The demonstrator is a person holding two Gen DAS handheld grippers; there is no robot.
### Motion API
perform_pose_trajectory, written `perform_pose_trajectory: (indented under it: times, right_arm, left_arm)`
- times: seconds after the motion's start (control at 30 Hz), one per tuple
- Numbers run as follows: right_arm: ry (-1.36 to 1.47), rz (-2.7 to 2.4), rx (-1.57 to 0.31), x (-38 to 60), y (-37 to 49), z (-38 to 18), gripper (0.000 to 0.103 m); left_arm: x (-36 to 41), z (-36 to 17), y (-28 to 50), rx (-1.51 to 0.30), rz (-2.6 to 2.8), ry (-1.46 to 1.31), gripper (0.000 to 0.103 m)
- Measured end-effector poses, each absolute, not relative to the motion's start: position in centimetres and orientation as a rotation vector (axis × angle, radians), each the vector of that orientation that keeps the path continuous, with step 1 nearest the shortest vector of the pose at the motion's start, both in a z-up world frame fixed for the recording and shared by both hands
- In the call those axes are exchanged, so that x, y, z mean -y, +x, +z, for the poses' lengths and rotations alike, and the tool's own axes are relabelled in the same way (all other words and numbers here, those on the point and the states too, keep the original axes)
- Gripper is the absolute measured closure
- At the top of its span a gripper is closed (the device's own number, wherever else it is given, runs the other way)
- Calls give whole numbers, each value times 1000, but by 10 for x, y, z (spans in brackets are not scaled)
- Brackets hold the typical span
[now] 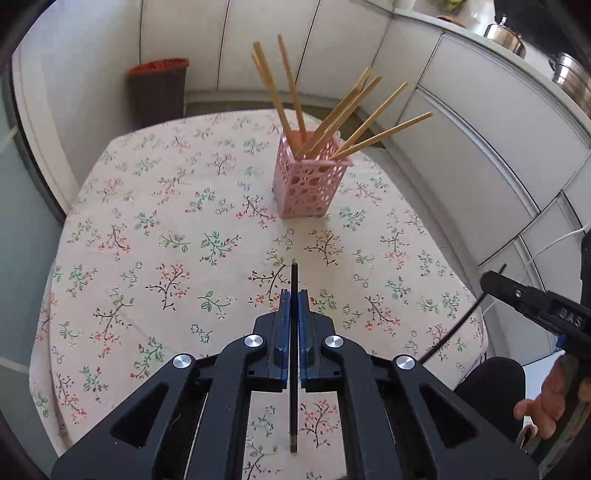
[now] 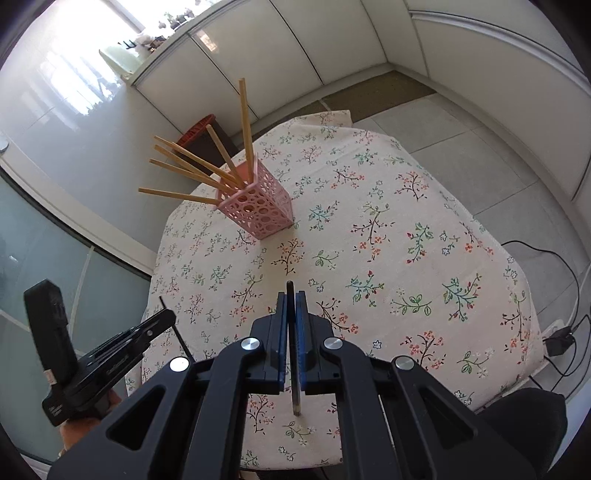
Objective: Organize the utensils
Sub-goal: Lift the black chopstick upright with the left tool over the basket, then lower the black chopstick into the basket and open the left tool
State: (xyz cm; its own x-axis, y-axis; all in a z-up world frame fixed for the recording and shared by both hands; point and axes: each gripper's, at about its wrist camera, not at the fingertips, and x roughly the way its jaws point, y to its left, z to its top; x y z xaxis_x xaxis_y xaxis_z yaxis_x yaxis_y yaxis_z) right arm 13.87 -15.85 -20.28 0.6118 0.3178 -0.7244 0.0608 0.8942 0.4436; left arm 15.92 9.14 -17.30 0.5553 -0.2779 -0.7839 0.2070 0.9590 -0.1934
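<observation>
Both my jaws clenched on a dark chopstick [image 1: 294, 295] each, lifted over table [image 1: 147, 221]; next, carry to pink holder [image 1: 308, 177], tips down.

Pink plastic holder with holes [image 1: 308, 177], smooth. Long light wooden chopsticks [image 1: 369, 110], matt. Flowery cloth table cover [image 1: 166, 229], soft, matt. Thin black chopstick [image 1: 294, 295], smooth. White cupboard doors [image 1: 480, 147], glossy. Shiny metal pots [image 1: 504, 35].
</observation>
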Motion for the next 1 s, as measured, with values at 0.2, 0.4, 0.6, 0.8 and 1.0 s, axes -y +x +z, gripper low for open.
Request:
perform_pose_trajectory:
  times: [0.2,0.4,0.6,0.8,1.0]
  right_arm:
    - [436,187,-845,159,134,-175,98]
    - [433,206,-794,162,140,-143,98]
    - [427,245,-746,166,146,-100,98]
    - [421,318,-646,167,149,-38,98]
    - [410,341,-541,164,167,16,98]
  left_arm:
    - [-95,-131,128,-833,-276,-73,100]
    - [-93,-87,124,-758,-288,-51,100]
    - [-90,-41,127,-677,-294,-47,100]
    - [-91,14,126,-565,-299,-55,100]
    - [-87,55,143,-471,-285,-39,100]
